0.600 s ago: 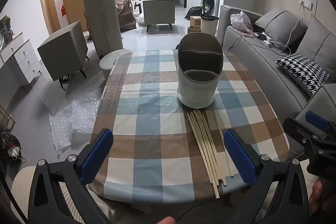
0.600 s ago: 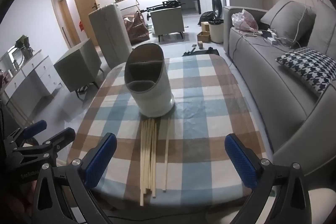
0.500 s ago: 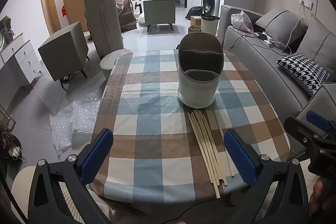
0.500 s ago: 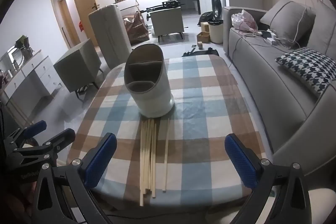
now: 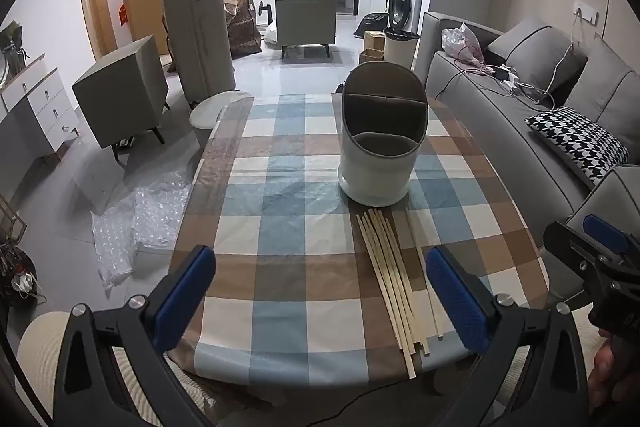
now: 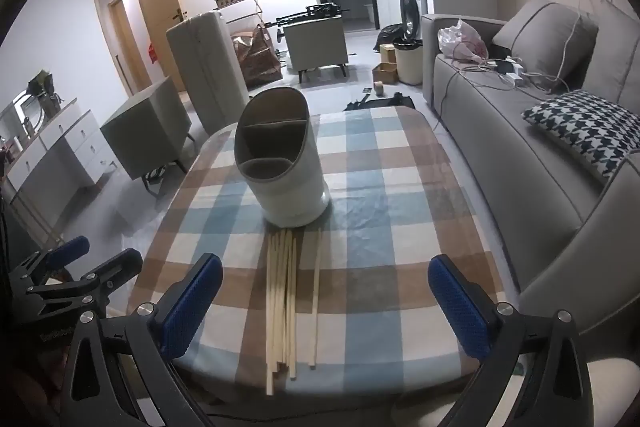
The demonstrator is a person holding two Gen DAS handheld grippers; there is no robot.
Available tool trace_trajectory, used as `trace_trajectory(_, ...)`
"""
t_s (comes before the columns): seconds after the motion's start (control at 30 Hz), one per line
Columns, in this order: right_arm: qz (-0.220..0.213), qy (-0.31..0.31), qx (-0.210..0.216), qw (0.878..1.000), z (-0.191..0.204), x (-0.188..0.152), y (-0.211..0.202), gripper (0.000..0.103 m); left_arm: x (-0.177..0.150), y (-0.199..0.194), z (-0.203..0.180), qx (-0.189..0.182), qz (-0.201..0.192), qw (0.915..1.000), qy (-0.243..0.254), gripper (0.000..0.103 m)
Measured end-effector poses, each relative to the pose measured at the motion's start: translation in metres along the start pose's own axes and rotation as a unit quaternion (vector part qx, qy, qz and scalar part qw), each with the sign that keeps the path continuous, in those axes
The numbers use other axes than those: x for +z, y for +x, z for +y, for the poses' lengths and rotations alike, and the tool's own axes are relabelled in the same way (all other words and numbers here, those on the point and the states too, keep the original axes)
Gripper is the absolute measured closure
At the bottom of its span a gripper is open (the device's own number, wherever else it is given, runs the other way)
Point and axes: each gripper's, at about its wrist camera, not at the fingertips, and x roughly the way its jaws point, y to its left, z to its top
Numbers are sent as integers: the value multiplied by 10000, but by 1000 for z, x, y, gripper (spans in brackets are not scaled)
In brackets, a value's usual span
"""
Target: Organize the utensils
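Living room, checked tablecloth on a low table, grey sofa along its right side. Bundle of wooden chopsticks lies flat on the cloth near the front edge, far tips just short of the white utensil holder; one or two sticks sit slightly apart to the right of the bundle. Holder stands upright mid-table, divided into compartments, all look empty. Chopsticks should be light, stiff, thin and smooth, likely to roll or fan out if pinched as a bunch; I'd take a few at a time around mid-length, or by the near ends that overhang the table edge, then tip them upright into a compartment. Left gripper and right gripper both hover over the near table edge, angled down, jaws at full spread, nothing between the pads. Path to sticks and holder is clear; only risk is the two grippers crowding each other, since they sit close side by side. Bubble wrap, cabinets, washing machine are well off the table.
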Motion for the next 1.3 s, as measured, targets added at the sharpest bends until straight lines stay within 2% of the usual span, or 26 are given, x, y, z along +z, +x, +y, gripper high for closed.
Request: trace_trajectory(1.3, -31, 17, 23, 10000, -5, 3, -5, 0, -1, -1, -1, -33, 3, 10000, 1, 1)
